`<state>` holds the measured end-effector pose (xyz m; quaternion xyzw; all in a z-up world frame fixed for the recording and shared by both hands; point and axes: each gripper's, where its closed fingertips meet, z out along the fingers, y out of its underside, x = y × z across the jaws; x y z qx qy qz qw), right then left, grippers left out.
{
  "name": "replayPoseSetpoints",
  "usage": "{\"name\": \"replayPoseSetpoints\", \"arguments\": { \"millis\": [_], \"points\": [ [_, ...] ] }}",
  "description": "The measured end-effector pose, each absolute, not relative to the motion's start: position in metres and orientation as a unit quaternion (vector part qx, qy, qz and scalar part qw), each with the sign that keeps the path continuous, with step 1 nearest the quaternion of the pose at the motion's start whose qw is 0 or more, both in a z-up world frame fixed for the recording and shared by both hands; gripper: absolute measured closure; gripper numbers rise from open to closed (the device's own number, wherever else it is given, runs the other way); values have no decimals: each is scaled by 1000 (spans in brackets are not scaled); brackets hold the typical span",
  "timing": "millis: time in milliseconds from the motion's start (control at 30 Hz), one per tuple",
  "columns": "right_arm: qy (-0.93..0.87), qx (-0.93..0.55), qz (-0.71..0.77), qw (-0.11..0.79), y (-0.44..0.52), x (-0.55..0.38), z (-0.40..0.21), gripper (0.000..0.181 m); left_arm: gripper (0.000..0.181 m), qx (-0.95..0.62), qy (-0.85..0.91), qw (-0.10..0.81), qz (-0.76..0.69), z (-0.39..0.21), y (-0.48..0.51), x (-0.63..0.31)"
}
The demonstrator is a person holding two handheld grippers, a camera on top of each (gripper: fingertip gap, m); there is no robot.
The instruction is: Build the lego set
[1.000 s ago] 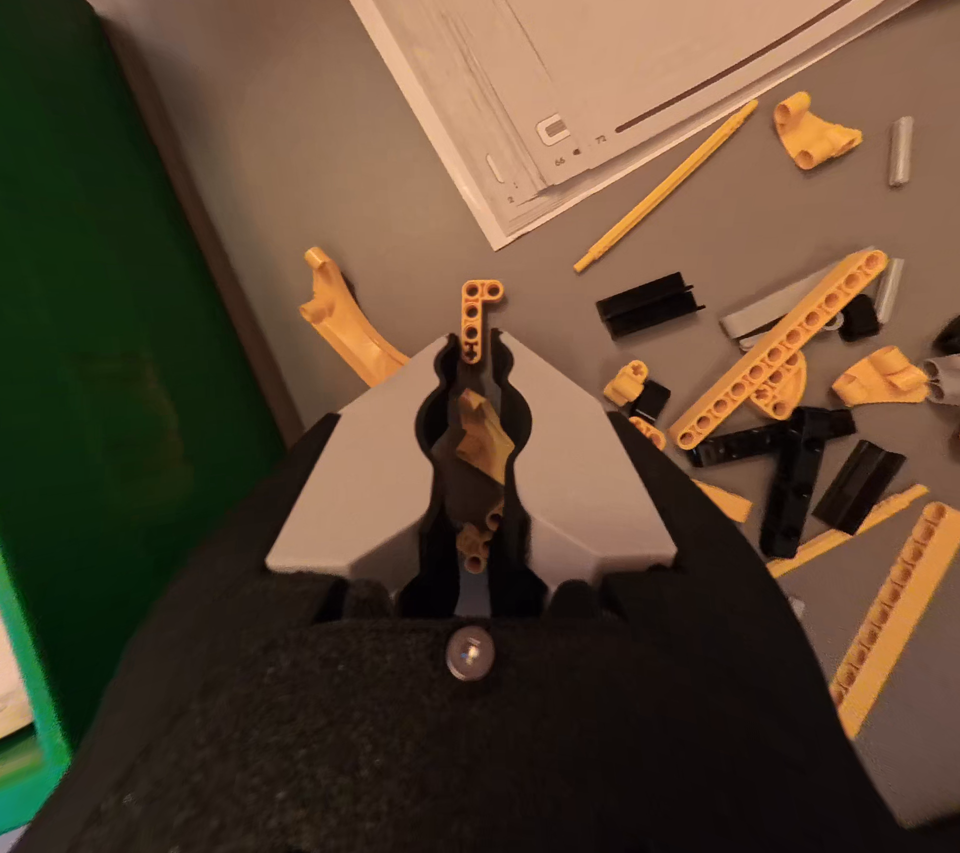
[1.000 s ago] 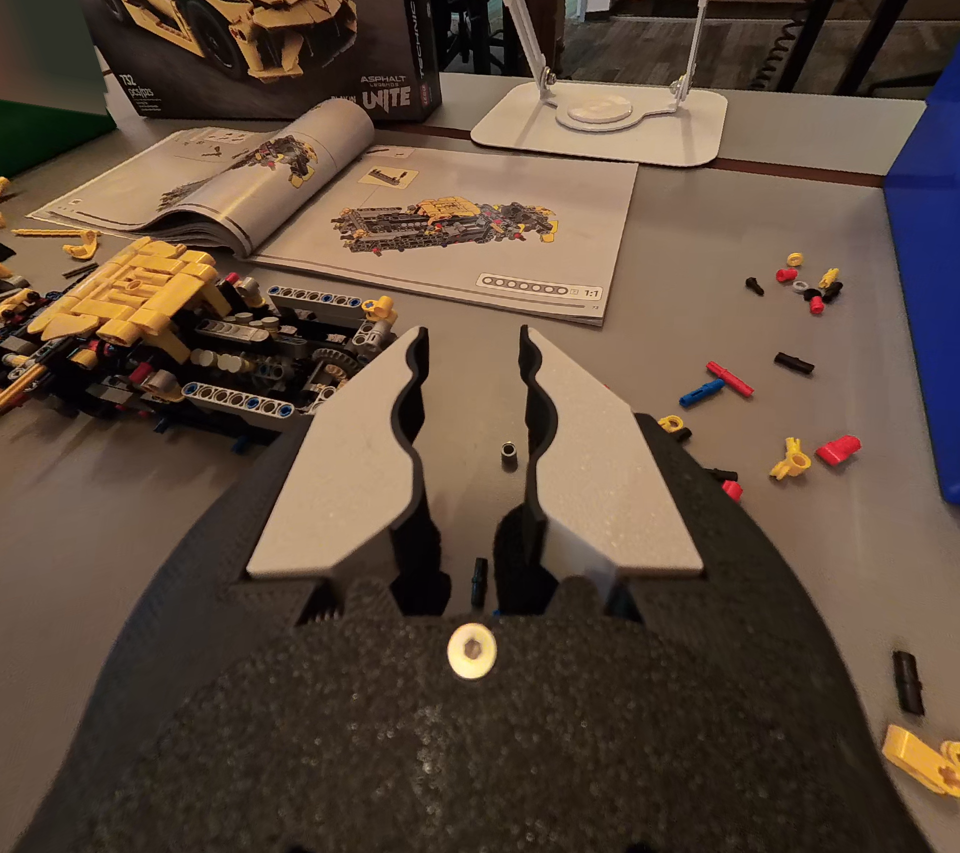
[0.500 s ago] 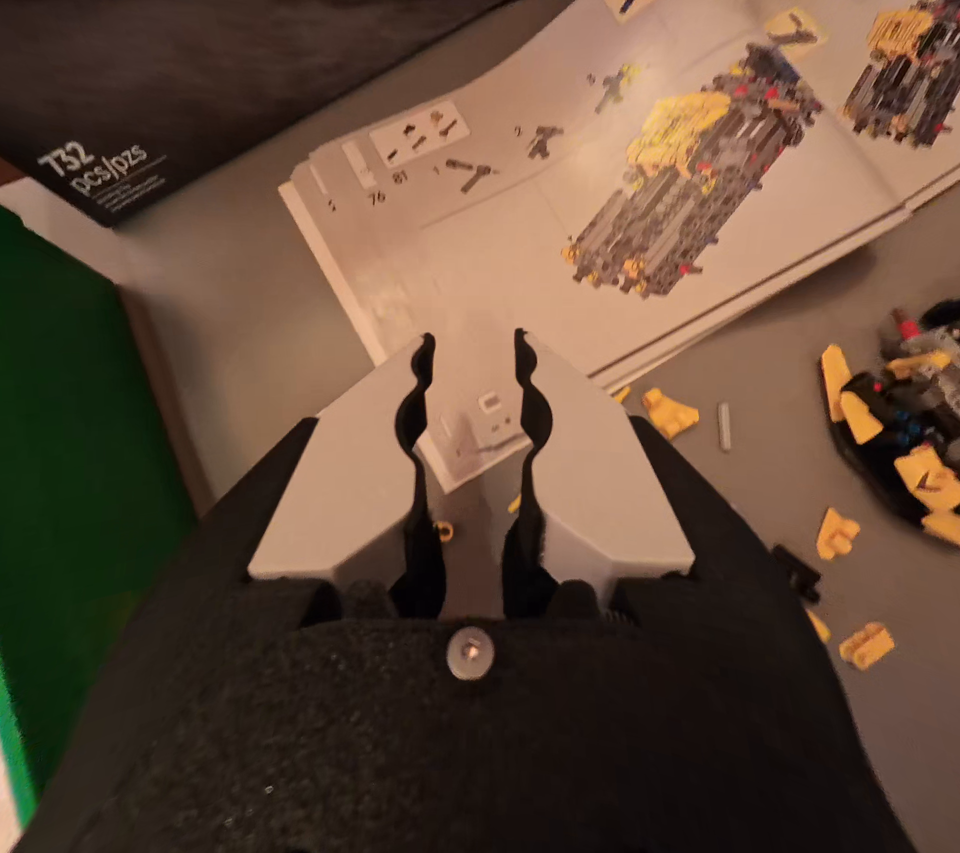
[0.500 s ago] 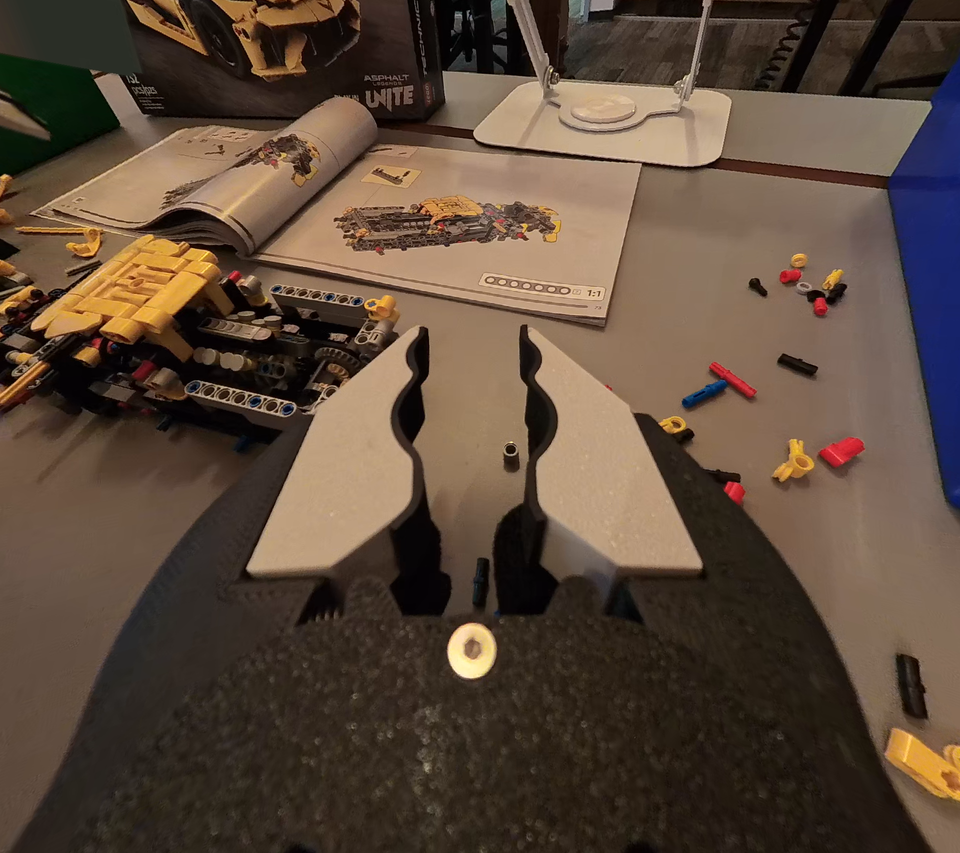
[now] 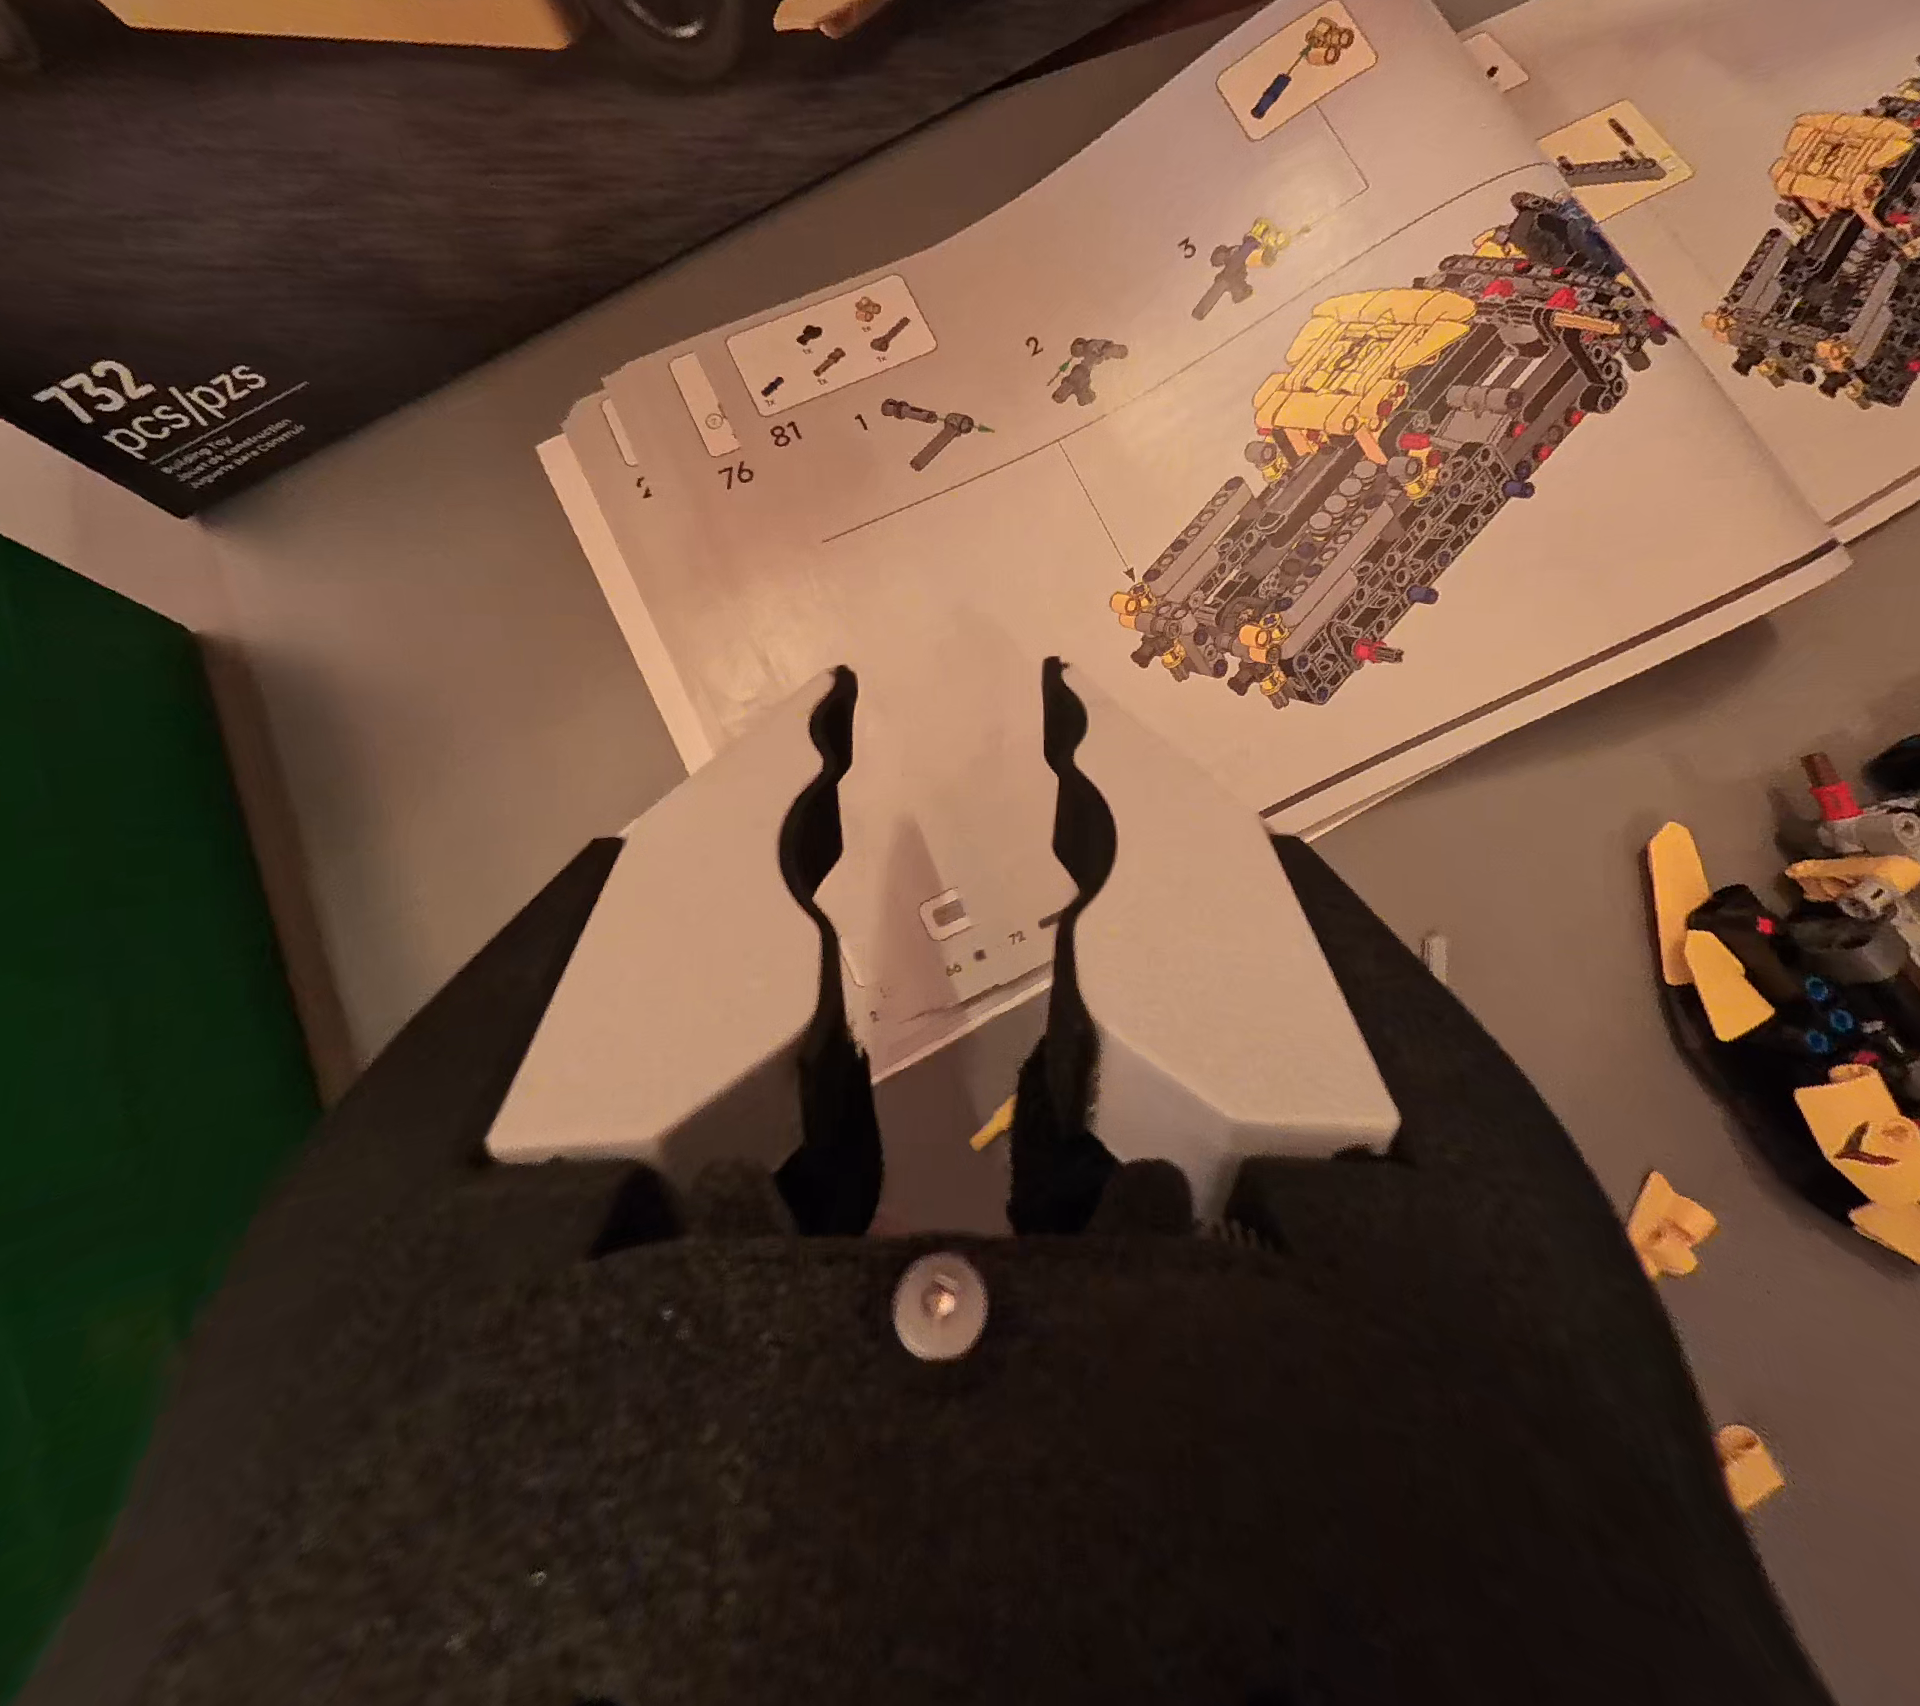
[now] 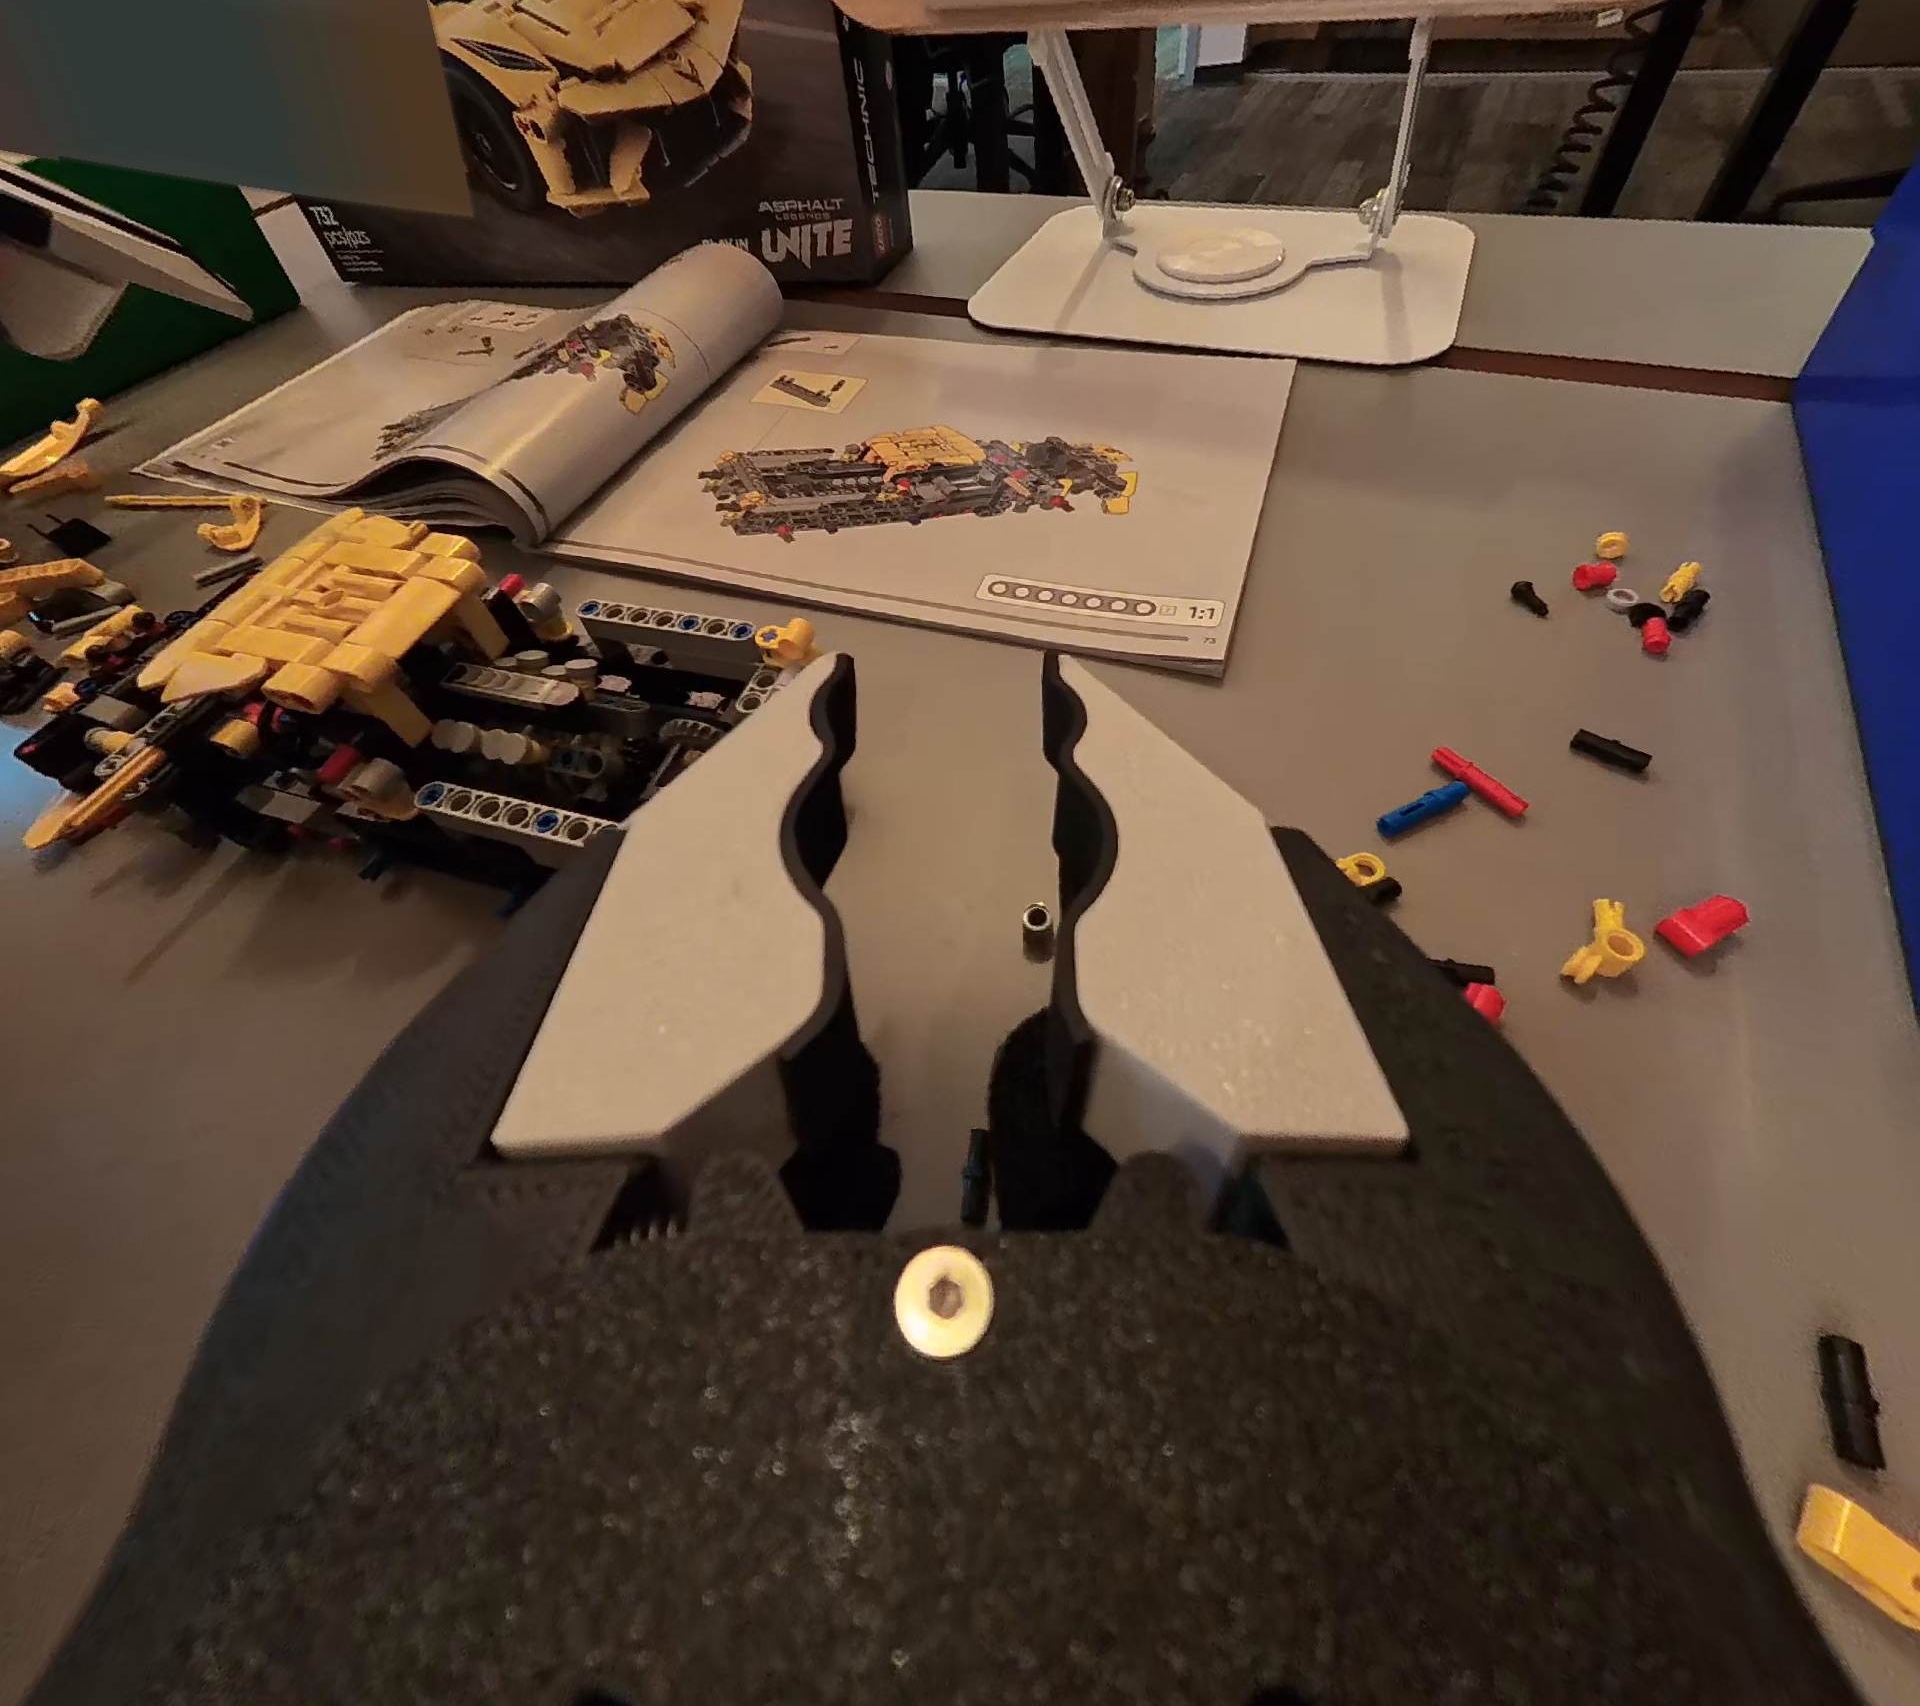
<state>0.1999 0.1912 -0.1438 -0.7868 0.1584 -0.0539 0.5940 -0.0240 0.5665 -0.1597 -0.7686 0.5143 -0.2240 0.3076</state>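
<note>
The partly built yellow and black car model [image 6: 343, 680] lies on the grey table left of my right gripper [image 6: 948, 680]. That gripper is open and empty, low over the table. A small grey bush [image 6: 1036, 918] lies on the table between its fingers, close to the right one. My left gripper [image 5: 948, 680] is open and empty, above the lower left corner of the open instruction booklet [image 5: 1143, 513]. One end of the model [image 5: 1818, 981] shows at the right edge of the left wrist view.
The set's box [image 6: 623, 46] and a white document stand [image 6: 1226, 274] stand at the back. A green bin [image 5: 104, 929] is at the left, a blue bin [image 6: 1870, 513] at the right. Small loose pins [image 6: 1455, 794] lie right of my right gripper, yellow pieces [image 5: 1668, 1225] right of my left. Across from one pair of fingers to the other is roughly 45 cm. About 20 cm separates my left fingertips from the model [image 5: 1818, 981].
My left gripper was shut on a yellow piece over the loose parts. It has opened, holds nothing, and has moved away to over the booklet. My right gripper has barely moved.
</note>
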Motion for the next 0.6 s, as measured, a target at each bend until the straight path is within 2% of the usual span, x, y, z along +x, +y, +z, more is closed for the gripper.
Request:
{"name": "replayPoseSetpoints", "arguments": {
  "millis": [333, 467, 533, 600],
  "points": [
    [194, -785, -92, 580, 178, 213, -136, 145, 145, -761, 489, 327, -272, -127, 527, 15],
    [242, -797, -128, 539, 147, 239, -137, 143, 145, -760, 505, 324, -248, -119, 519, 29],
    [255, -821, -134, 493, 127, 252, -146, 136, 145, -767, 496, 338, -225, -117, 531, 36],
    [253, -842, -151, 452, 105, 264, -153, 136, 145, -771, 483, 352, -223, -115, 539, 46]
  ]
}}
